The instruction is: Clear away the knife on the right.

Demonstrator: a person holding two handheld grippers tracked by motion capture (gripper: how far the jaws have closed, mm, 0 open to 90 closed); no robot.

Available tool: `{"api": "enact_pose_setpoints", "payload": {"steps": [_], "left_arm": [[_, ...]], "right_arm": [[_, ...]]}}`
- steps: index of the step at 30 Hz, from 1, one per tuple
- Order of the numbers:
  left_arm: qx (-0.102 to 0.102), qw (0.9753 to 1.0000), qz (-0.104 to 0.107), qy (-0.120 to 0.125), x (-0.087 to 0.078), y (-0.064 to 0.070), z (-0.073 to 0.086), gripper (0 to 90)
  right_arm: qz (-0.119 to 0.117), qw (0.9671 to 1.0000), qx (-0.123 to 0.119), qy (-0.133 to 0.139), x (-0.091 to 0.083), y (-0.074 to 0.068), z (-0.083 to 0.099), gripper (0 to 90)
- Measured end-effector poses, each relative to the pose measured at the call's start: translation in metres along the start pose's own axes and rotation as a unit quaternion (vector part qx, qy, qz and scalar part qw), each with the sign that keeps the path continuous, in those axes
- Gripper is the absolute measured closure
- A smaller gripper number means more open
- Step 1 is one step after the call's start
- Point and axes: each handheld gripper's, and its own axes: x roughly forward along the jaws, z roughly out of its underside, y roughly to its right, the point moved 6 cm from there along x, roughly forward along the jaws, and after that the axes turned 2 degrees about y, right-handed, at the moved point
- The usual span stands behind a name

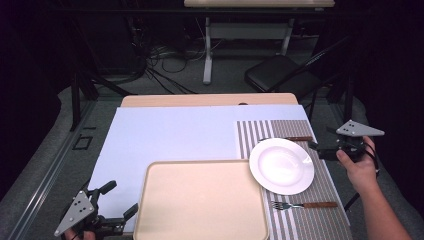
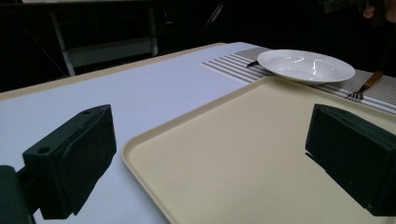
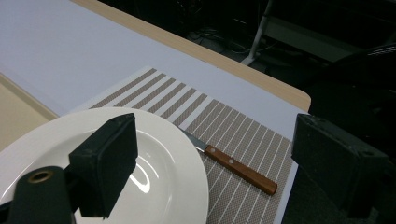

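Fingers on your left gripper (image 1: 118, 201) stand spread at the tray's (image 1: 200, 200) near corner, holding nothing. From the left gripper view, the tray's (image 2: 261, 154) rim sits between them; closing crooked could skid it into the plate (image 2: 306, 65). From the right gripper view, spread fingers hover over the plate (image 3: 154, 172); dropping carelessly could knock the knife (image 3: 238, 170).

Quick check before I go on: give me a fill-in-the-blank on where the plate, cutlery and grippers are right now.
1. The plate rests on the striped ____.
2. The fork lies on the near side of the plate; the ____ lies on the far side.
3. The left gripper, jaws ____, is at the tray's near left corner.
4. The right gripper is held beside the plate's ____ edge.

Missing words: mat; knife; open; right
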Motion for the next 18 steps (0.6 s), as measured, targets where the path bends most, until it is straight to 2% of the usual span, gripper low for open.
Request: {"api": "enact_pose_setpoints", "payload": {"steps": [12, 18], "left_arm": [[0.001, 1.0, -0.004, -0.003, -0.001, -0.002, 0.002, 2.2], [0.0, 0.9999, -0.01, -0.002, -0.001, -0.003, 0.002, 2.2]], "right_arm": [[-0.001, 0.9995, -0.02, -0.023, 0.043, 0.017, -0.02, 14.7], [0.002, 0.9991, -0.02, -0.037, 0.068, 0.024, -0.018, 14.9]]}}
